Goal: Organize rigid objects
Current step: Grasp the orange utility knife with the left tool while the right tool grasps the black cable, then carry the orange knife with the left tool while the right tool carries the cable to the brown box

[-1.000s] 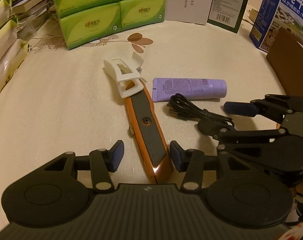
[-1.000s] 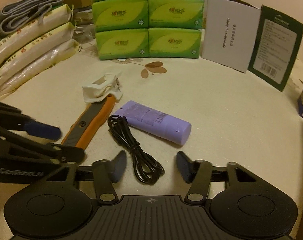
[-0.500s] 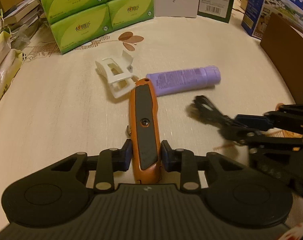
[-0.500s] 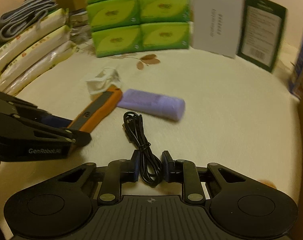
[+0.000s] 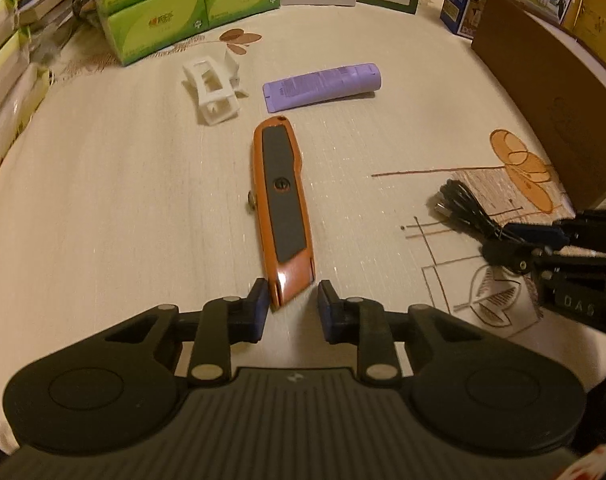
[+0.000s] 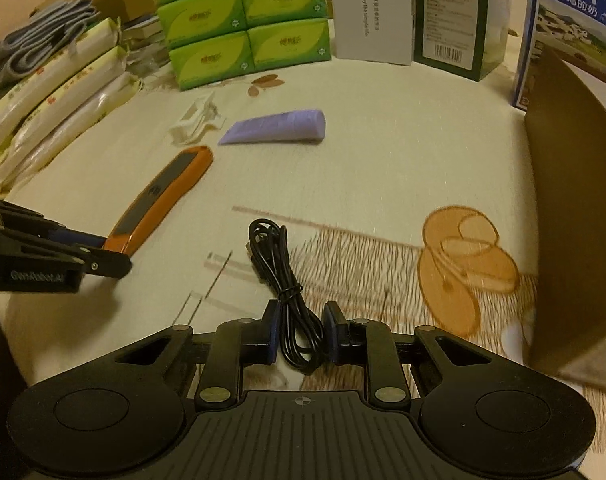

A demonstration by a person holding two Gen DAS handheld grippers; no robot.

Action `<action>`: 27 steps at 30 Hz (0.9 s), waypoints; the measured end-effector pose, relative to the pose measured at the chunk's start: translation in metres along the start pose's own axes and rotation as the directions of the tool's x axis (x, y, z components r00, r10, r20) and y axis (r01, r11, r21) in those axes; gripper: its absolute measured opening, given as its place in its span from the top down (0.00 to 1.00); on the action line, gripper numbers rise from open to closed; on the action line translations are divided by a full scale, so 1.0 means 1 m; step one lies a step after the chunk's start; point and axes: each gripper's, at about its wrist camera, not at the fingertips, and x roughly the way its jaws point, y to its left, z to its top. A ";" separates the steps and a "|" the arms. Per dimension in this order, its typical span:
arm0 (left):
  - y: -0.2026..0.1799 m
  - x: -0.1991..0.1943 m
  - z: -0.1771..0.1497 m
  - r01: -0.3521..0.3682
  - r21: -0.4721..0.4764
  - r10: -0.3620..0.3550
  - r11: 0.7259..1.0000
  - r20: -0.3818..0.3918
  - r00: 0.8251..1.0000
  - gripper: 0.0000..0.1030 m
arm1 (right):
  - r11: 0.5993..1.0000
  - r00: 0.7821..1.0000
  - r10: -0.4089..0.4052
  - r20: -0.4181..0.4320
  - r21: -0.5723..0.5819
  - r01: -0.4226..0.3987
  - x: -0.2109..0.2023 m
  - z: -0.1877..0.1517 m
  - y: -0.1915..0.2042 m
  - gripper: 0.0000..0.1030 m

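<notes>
Orange utility knife with grey rubber inlay [image 5: 283,204]: butt end sits between the blue pads of the left tongs [image 5: 293,306], which are drawn in narrow and gripping it. Body runs straight away from the tongs over the desk [image 5: 103,200]; whether it is lifted clear or dragging I cannot tell. Holding it by the butt keeps the pads off the blade end, by my reading.

Bundled black cable with a tie round its middle [image 6: 287,280]: near loop pinched between the pads of the right tongs [image 6: 301,338], closed down narrow on it. The rest trails forward, plug end lying on the cloth. Both tongs closed onto their loads within the last moment.

Likely step: both items taken at once, to be carried off to wherever they belong; no destination is evident.

Left behind, well apart from both tongs: lilac plastic tube [image 5: 323,86] lying flat, white plastic hair claw clip [image 5: 213,86] just beside it, neither touching the knife.

Surface: cream woven cloth with brown leaf and line print. Brown cardboard panel [image 6: 575,200] stands at the right edge. Far rim crowded: green tissue packs [image 6: 243,28], white box [image 6: 369,12], dark green carton [image 6: 451,20], blue milk carton [image 6: 575,20], cream wrapped packets [image 6: 51,104] stacked left. Warm, dim light.
</notes>
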 end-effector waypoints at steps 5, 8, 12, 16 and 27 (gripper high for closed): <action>0.004 0.001 0.009 0.003 -0.032 -0.002 0.999 0.017 1.000 0.62 | 1.000 1.000 -0.015 -0.004 -0.017 0.015 0.006 0.005 0.004 0.73; 0.003 0.005 0.020 -0.003 -0.023 0.003 1.000 0.040 0.999 0.58 | 0.998 1.000 -0.029 0.001 -0.055 0.029 0.015 0.012 0.008 0.66; 0.004 0.017 0.034 -0.021 -0.017 0.022 1.000 0.046 0.999 0.58 | 0.996 0.999 -0.027 0.019 -0.086 0.029 0.026 0.018 0.010 0.66; 0.006 0.030 0.044 -0.031 -0.011 0.032 0.999 0.046 0.998 0.58 | 0.997 1.000 -0.022 0.022 -0.080 0.023 0.032 0.026 0.008 0.66; 0.000 0.045 0.056 -0.038 0.039 0.036 0.999 0.058 0.998 0.64 | 0.993 0.999 0.004 0.033 -0.121 0.000 0.043 0.036 0.013 0.77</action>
